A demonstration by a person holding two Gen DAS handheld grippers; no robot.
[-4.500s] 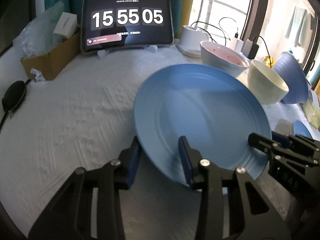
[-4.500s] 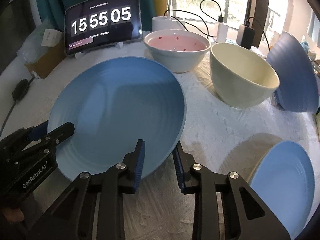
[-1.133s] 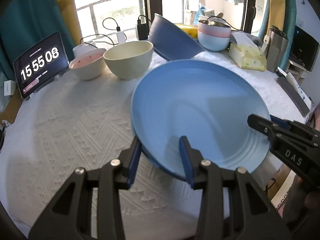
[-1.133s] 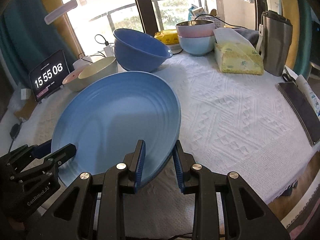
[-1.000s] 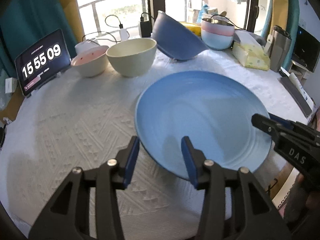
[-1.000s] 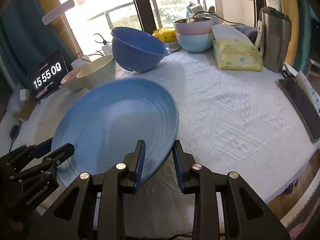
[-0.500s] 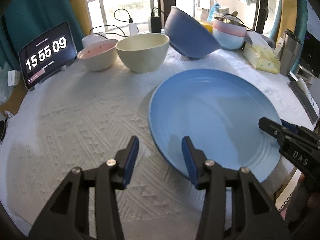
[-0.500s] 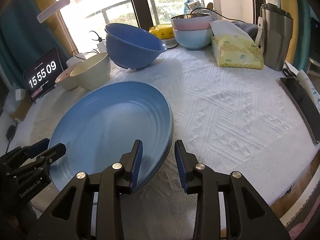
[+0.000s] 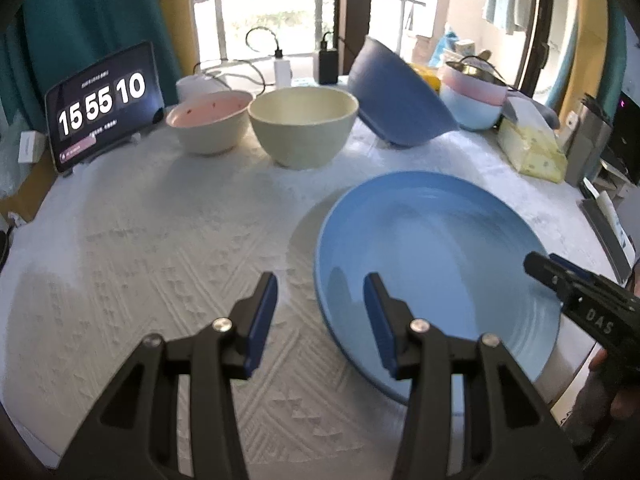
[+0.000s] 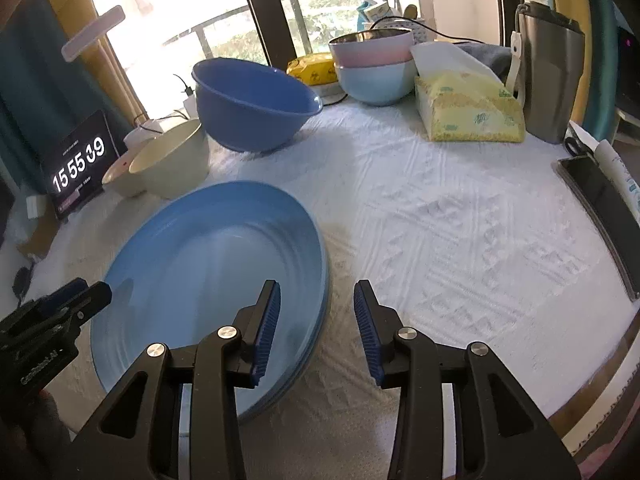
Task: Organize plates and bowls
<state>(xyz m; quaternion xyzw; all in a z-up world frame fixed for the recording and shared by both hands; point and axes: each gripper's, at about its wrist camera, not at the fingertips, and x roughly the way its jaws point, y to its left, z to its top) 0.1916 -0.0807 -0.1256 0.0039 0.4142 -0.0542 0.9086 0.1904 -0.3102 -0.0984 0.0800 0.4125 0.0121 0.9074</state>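
The blue plate (image 10: 208, 264) sits stacked on another near the table's near edge, the right gripper (image 10: 316, 328), jaws just opening, straddling its rim, the left gripper (image 9: 320, 320) apart and empty, while three bowls (image 9: 304, 132) at the far side wait unstacked.

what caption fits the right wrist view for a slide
Right gripper open at the rim of the stacked blue plates on the white tablecloth.
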